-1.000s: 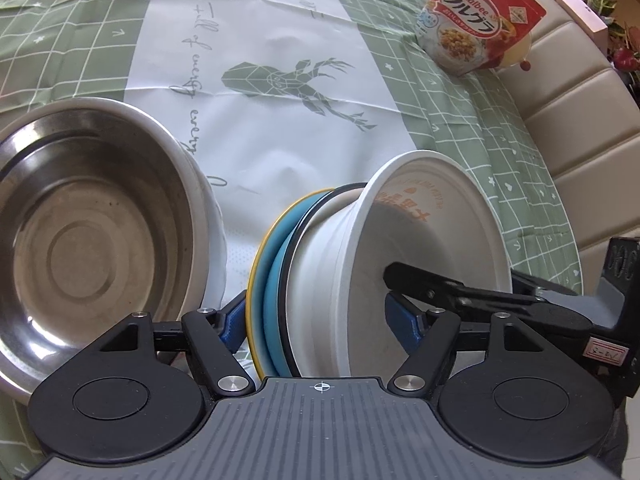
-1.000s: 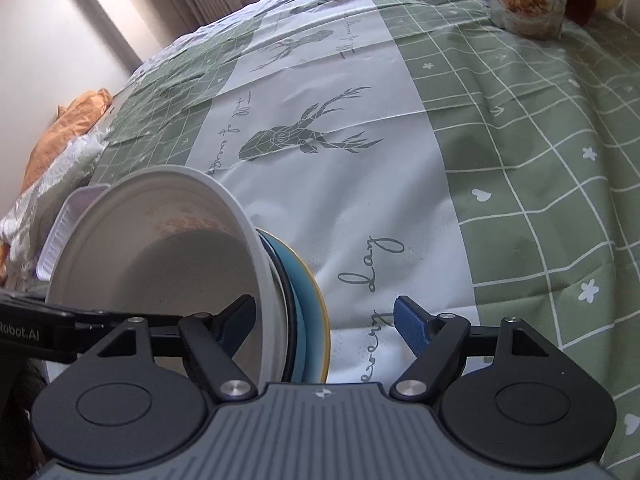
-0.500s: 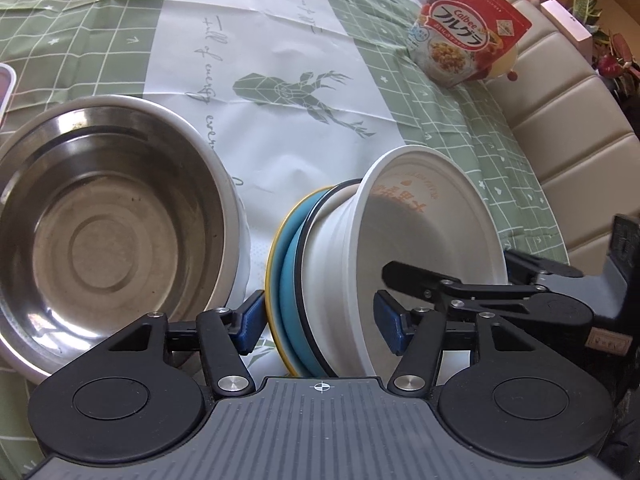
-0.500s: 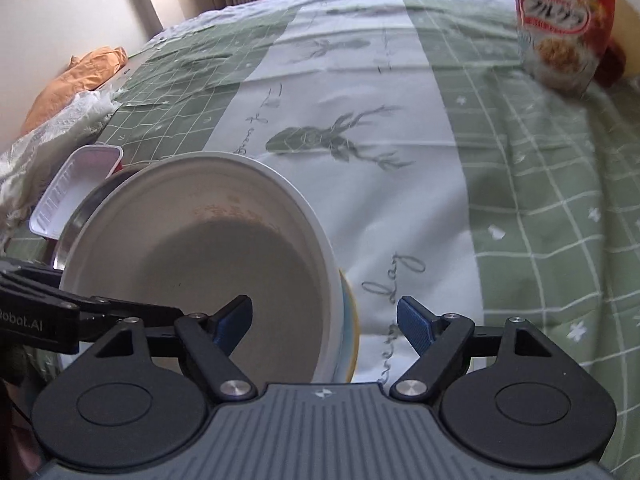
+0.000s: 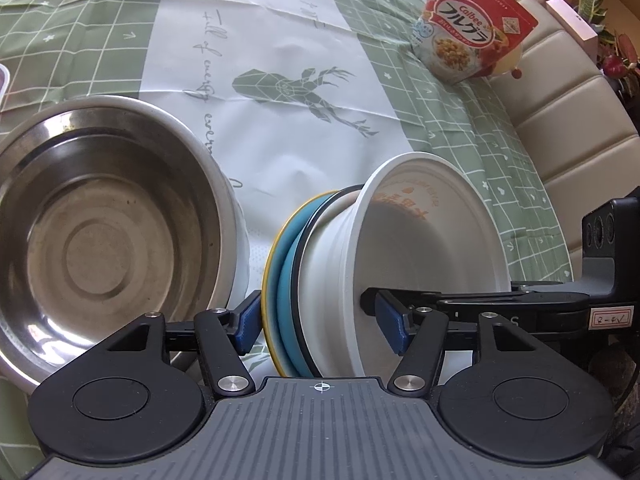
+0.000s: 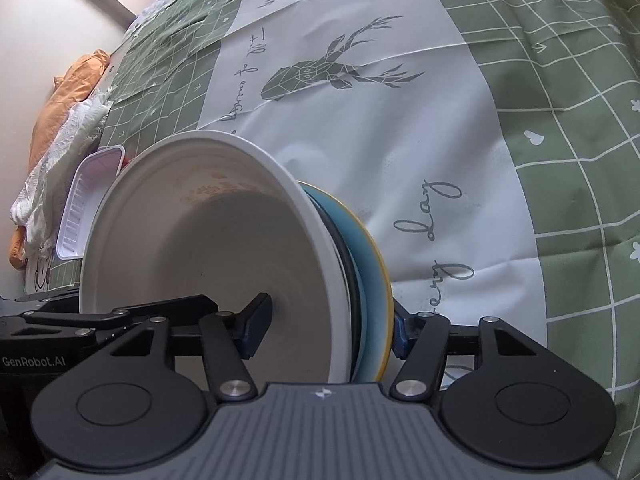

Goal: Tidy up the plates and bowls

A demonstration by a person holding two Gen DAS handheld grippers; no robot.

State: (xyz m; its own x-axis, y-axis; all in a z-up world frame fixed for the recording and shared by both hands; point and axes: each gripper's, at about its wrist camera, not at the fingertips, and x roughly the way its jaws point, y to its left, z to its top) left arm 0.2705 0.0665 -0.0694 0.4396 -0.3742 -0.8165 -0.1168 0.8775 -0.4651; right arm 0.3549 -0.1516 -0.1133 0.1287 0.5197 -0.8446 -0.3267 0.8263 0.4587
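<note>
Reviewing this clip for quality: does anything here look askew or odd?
Yes. The stack, white bowl on blue plate, is tipped on edge, clamped by both the left gripper and the right gripper. The bowl also shows orange residue inside.

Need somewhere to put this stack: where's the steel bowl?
In the left wrist view, the steel bowl sits at left on the tablecloth, just left of the held white bowl.
</note>
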